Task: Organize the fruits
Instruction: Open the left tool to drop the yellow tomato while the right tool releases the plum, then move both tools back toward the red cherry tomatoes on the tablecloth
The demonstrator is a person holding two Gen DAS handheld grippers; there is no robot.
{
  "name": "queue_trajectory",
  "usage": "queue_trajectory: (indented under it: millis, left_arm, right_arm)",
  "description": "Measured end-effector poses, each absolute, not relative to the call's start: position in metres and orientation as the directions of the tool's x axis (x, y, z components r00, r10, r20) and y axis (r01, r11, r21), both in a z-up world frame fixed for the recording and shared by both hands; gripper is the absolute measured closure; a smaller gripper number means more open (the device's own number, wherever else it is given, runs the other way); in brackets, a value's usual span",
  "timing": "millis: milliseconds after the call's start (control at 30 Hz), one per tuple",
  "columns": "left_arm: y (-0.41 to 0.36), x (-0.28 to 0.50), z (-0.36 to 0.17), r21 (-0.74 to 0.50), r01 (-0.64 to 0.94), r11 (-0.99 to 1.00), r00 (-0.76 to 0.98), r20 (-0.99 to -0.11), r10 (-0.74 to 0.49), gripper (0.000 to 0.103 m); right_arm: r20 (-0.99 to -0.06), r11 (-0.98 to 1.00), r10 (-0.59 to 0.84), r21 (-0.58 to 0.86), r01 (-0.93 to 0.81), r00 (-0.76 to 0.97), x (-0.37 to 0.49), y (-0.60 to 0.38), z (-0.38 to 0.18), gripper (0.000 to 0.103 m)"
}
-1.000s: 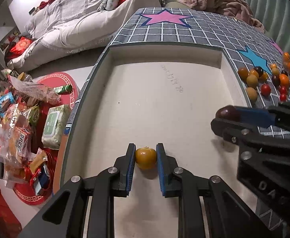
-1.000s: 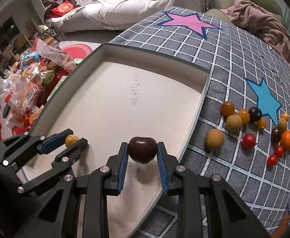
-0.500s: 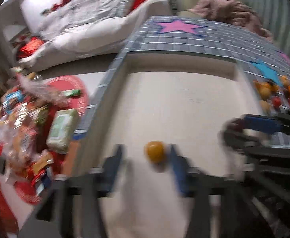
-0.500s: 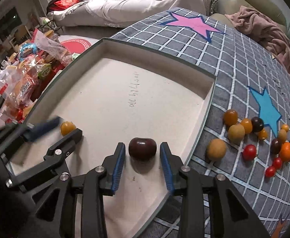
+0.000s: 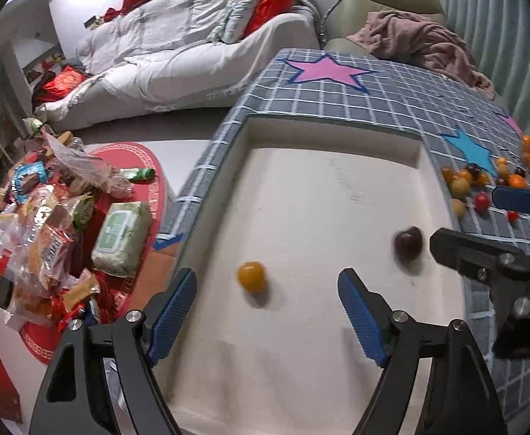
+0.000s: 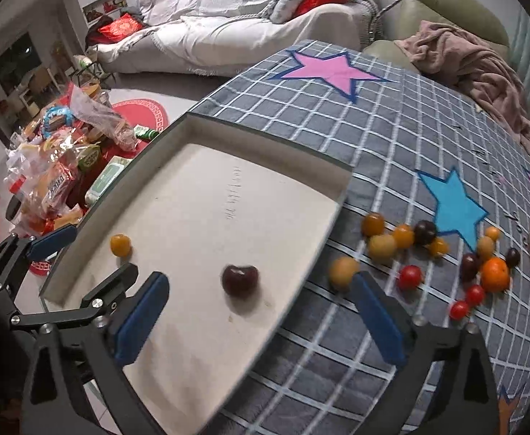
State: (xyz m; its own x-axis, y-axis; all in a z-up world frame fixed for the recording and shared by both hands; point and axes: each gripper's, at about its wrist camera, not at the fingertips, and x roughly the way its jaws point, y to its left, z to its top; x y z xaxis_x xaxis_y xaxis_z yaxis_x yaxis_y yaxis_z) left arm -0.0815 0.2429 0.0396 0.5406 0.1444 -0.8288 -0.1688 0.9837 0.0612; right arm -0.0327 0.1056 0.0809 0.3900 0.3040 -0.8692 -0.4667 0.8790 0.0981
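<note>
Both grippers have let go: left gripper (image 5: pixel 266 311) and right gripper (image 6: pixel 261 319) are opening, fingers spread. White tray (image 6: pixel 265 166) holds 1 round yellow fruit (image 5: pixel 251 276) and 1 dark shiny cherry (image 6: pixel 240 280).

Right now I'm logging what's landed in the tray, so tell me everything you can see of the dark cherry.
The dark cherry is round, glossy and deep maroon, with a dimple on top and no stem visible. It lies on the bare white floor of the tray, near the tray's right side, well apart from the yellow fruit. It sits between the fingers of the opening right gripper, whose pads stand clear of it; only the tray touches it.
</note>
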Motion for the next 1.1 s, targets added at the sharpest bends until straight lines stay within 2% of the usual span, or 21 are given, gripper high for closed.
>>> queue_trajectory:
  millis: [200, 500, 700, 1100]
  left_arm:
    - [0.221, -0.089, 0.042, 0.034, -0.135, 0.990, 0.521, -0.848, 0.101, 0.022]
    - [0.146, -0.084, 0.054, 0.029, 0.013, 0.999, 0.527, -0.849, 0.018, 0.022]
    - [0.091, -0.070, 0.045, -0.009, 0.088, 0.996, 0.469, -0.882, -0.049, 0.022]
    - [0.010, -0.021, 0.030, 0.041, 0.164, 0.986, 0.468, -0.883, -0.041, 0.022]
  right_arm:
    - [-0.864, 0.894, 0.299, 0.106, -0.435, 0.405, -0.048, 0.058, 0.085, 0.000]
    - [-0.881, 0.962, 0.224, 0.131, -0.239, 0.417, -0.061, -0.050, 0.067, 0.000]
    - [-0.890, 0.983, 0.178, 0.142, -0.114, 0.421, -0.060, -0.113, 0.058, 0.000]
    - [-0.887, 0.994, 0.100, 0.103, -0.017, 0.452, -0.021, -0.175, 0.051, 0.000]
